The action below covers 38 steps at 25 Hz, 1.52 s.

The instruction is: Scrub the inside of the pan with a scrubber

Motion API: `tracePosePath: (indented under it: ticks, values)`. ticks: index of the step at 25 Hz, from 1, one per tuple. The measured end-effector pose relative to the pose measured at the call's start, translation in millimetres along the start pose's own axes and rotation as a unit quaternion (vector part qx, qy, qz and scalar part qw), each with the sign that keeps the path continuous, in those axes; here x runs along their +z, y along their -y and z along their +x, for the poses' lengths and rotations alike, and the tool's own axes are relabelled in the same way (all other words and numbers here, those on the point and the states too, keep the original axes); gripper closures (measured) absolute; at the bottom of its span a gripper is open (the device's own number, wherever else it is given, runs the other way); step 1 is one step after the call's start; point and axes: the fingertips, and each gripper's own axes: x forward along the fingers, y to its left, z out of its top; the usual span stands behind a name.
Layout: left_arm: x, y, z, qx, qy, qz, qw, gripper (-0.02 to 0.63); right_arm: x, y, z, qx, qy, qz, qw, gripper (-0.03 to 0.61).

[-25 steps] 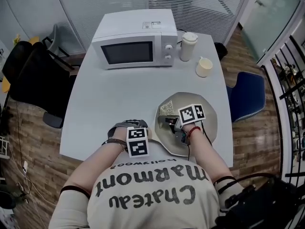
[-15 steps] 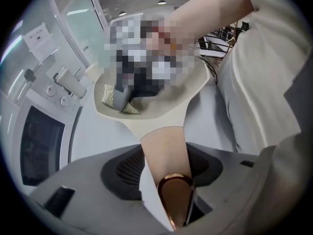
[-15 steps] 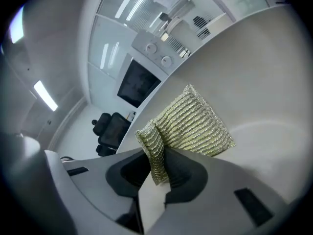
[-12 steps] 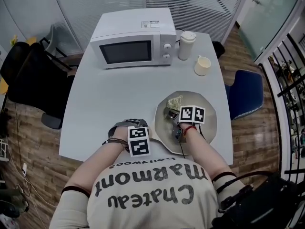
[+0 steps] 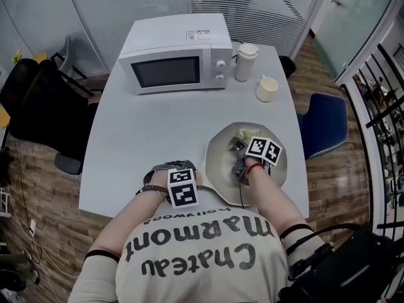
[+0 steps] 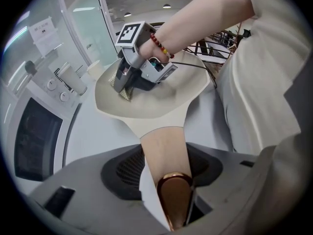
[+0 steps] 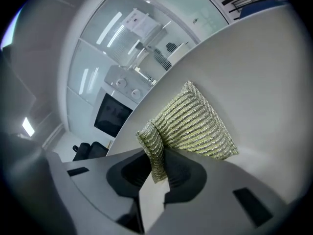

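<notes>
1. Left claw (image 6: 164, 166): I am clamping its jaws on the handle (image 6: 165, 140), with both pads pressing the handle's sides. I am pinning the pan (image 5: 221, 164) flat on the table (image 5: 145, 131), right at the near edge.

2. Right claw (image 7: 159, 163): I am pinching its jaws together on one bunched edge of the scrubber (image 7: 191, 126). The rest of the scrubber is fanning out past the jaw tips and lying against the inside of the pan, toward the far side of the bowl in the head view.

3. Handling, pan: I am judging it rigid, smooth-coated and fairly light. It is likely to slide or swivel on the table under a sideways push. The handle is the correct hold, taken close to the bowl for leverage.

4. Handling, scrubber: I am judging it a soft, light woven mesh that is folding freely. A grip on a gathered edge is leaving the working face free, but drag may be pulling it out of the jaws. Moderate pressure is advised.
</notes>
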Motion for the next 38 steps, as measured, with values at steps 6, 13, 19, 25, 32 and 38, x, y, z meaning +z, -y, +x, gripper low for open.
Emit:
tracePosePath:
  ticks: [6, 13, 19, 25, 32, 38]
  values:
    - [-0.5, -0.5, 0.2, -0.004, 0.001, -0.002, 1.0000, 0.380, 17.6, 23.2, -14.0, -0.045, 0.055, 0.048, 0.996, 0.512]
    - [-0.2, 0.4, -0.9, -0.003, 0.003, -0.010, 0.9999, 0.384, 31.8, 51.8, -43.6, -0.102, 0.130, 0.115, 0.980, 0.514]
    - [3.0, 2.8, -0.4, -0.008, 0.012, -0.022, 0.9997, 0.387, 33.5, 71.5, -69.2, -0.143, 0.180, 0.160, 0.960, 0.514]
    - [1.5, 3.3, -0.9, -0.005, 0.006, -0.025, 0.9997, 0.390, 23.4, 86.1, -96.1, -0.177, 0.225, 0.236, 0.929, 0.514]
    - [2.7, 4.6, 1.1, -0.005, 0.012, -0.026, 0.9996, 0.399, 17.7, 86.8, -107.6, -0.145, 0.237, 0.266, 0.923, 0.512]
    - [4.0, 5.0, 0.0, -0.004, 0.016, -0.029, 0.9995, 0.398, -19.4, -31.8, -60.6, 0.104, -0.011, 0.043, 0.994, 0.512]
